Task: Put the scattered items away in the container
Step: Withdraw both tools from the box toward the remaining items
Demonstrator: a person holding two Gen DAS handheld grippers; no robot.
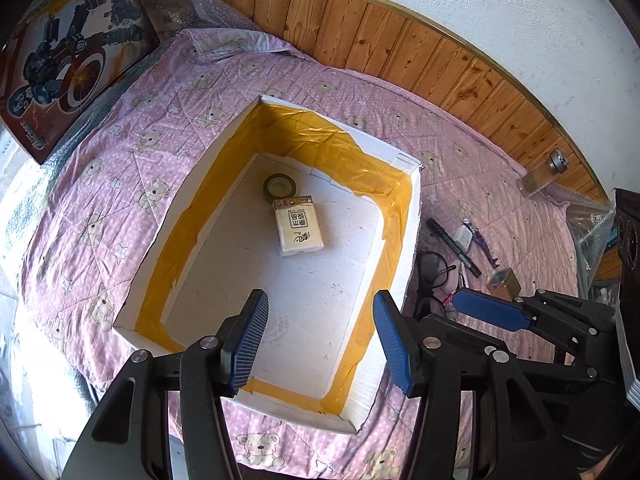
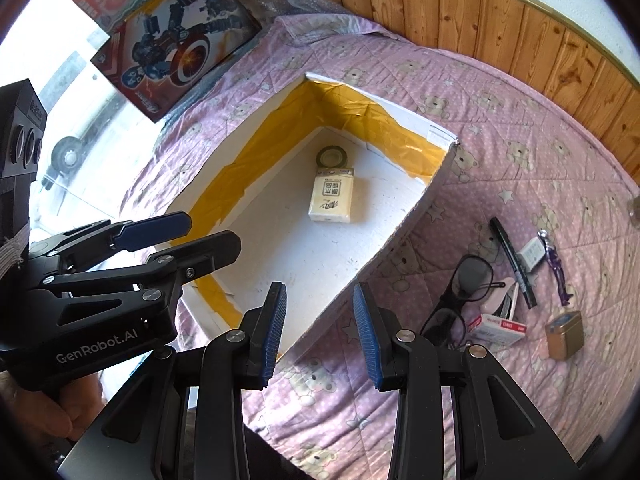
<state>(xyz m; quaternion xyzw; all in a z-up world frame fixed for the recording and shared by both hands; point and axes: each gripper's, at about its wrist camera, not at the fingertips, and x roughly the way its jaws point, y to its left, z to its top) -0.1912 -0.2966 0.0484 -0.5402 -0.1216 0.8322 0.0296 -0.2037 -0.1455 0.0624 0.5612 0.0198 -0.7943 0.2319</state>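
The left gripper (image 1: 320,336) hangs with its jaws spread wide and nothing between them, above the near end of the white container (image 1: 404,252); the right gripper (image 2: 320,332) is likewise parted and empty, poised over the container's near right wall (image 2: 400,236) where it meets the pink bear-print bedspread (image 2: 500,128). Inside the container — its walls lined with yellow tape — a tissue pack (image 1: 298,227) lies flat on the floor, with a roll of tape (image 1: 279,186) touching its far end. Outside, to the right on the bedspread, the scattered items lie near one another: black glasses (image 2: 468,284); a small red-and-white box (image 2: 498,330) beside them; a black pen (image 2: 514,262); a white charger block (image 2: 531,254); a purple tool (image 2: 558,270); a gold tin (image 2: 565,334). A glass jar (image 1: 542,176) lies farther off by the wooden panelling.
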